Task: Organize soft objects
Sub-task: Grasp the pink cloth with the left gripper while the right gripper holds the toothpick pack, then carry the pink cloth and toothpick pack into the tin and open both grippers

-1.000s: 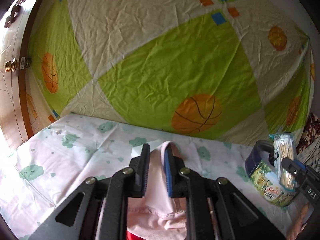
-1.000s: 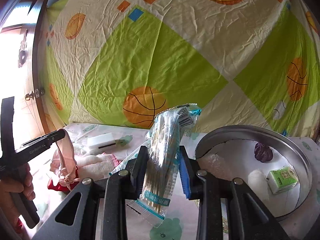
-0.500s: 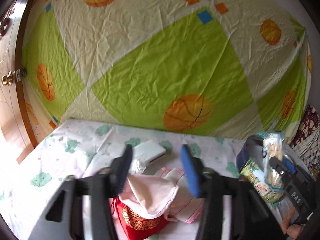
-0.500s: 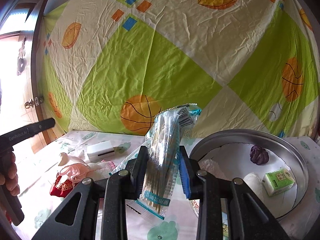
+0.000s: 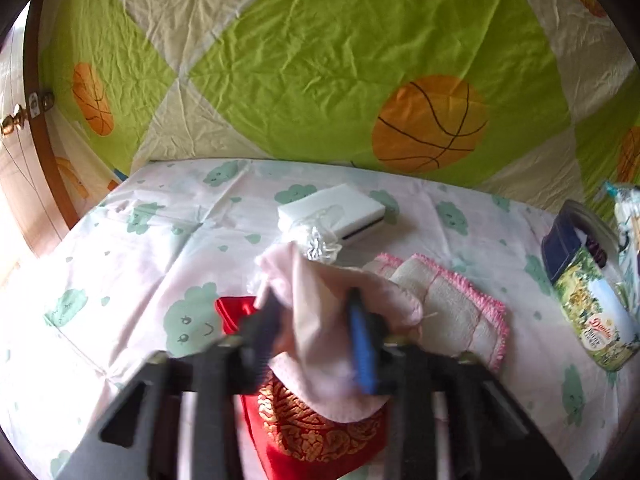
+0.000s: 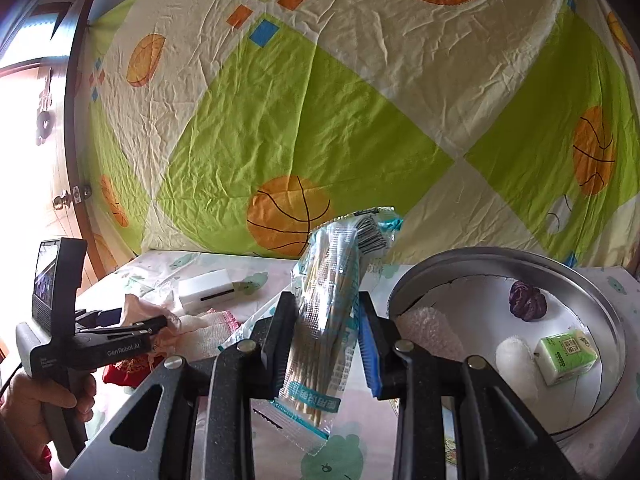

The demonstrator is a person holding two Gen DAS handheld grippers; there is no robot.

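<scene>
closing just now on the pale pink cloth [image 5: 320,320], the left gripper [image 5: 316,324] pinches it; the right gripper [image 6: 328,340] clamps a clear packet of sticks [image 6: 332,304].

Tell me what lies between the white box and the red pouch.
In the left wrist view, a small clear bag leans on the white box; nearer, the pink cloth drapes over the red pouch, pinched by the left gripper.

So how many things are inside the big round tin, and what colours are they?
Purple: 1, the crumpled lump
Green: 1, the tissue pack
White: 2, the soft roll and the bubbly sheet
Total: 4
</scene>
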